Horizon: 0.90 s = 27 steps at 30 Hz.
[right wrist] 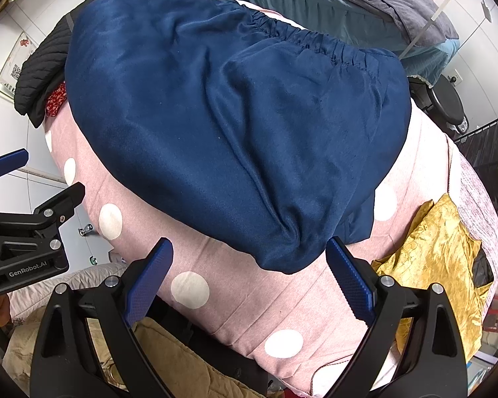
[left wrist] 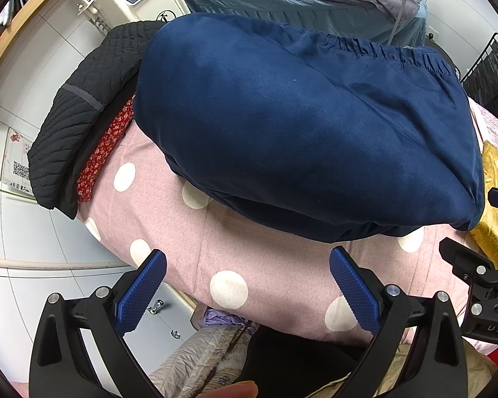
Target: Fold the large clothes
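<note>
The blue trousers [left wrist: 308,126] lie flat on the pink spotty blanket [left wrist: 249,258], folded over into one wide bundle. The stretchy waistband [right wrist: 315,43] is at the far side, and the rounded folded end [right wrist: 282,252] points back toward the grippers. So the long way of the trousers runs from the far waistband down to the near edge — straight out in front of the fingers.

The right gripper [right wrist: 249,262] is the nearer one. Its fingers are spread wide with nothing between them, and the folded end sits just in front, between the two blue pads [right wrist: 348,278]. The left gripper [left wrist: 247,272] is spread wide and empty too, a bit back from the near edge, over bare blanket.

I think the right one can reach the cloth first.

Off to the sides are a black jacket [left wrist: 79,106] and a yellow cloth [right wrist: 438,248].
</note>
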Motion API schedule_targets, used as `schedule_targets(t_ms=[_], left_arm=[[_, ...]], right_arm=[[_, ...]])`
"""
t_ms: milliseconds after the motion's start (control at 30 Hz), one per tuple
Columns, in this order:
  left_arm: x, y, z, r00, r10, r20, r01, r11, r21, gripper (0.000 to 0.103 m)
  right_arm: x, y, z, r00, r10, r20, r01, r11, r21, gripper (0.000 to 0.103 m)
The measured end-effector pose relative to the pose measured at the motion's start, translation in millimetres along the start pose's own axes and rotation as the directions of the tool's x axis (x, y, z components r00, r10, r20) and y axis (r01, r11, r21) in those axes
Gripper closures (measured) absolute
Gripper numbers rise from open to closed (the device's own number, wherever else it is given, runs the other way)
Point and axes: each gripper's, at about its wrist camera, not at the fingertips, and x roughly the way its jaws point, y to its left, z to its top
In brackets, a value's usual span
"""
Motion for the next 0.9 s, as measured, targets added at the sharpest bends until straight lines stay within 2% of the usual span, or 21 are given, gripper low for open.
schedule_targets(t_ms=[667,800,900], left_arm=[[-3,4,1,1.000,0.023,0.007,-0.023,1.000,0.020,0.006],[-1,13,6,1.000,0.012,-0.023,-0.012,1.000,0.007,0.006],[-10,31,15,0.999,-0.042,-0.004,0.042,0.998,-0.056,0.007]], right_arm=[[0,0,-2,1.000,0.014,0.003,-0.014,1.000,0.001,0.011],[-8,-11,1,0.997,0.059,0.055,-0.060,0.998,0.025,0.011],[-17,-29,8,0.992,0.069,0.108,-0.075,0.995,0.059,0.011]])
